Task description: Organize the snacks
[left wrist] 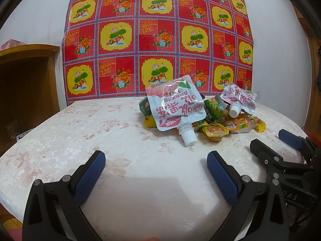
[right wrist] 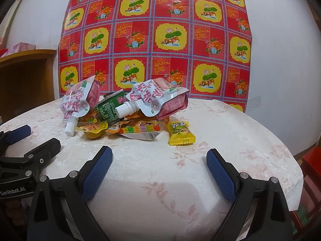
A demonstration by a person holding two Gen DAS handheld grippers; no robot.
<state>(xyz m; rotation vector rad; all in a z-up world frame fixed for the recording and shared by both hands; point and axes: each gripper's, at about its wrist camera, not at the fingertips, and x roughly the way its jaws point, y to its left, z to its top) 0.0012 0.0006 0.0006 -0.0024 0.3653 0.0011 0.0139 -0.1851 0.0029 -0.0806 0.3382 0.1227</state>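
A heap of snacks lies at the far side of the round table. On top are two white and pink spout pouches, one on the left and one on the right. Between them sits a green packet. Yellow jelly cups and a striped candy pack lie below. A yellow candy packet lies apart at the right. My left gripper and right gripper are open and empty, short of the heap.
A red and yellow flowered sheet hangs on the white wall behind the table. A brown wooden cabinet stands at the left. The right gripper shows at the right edge of the left wrist view. A red object sits past the table's right edge.
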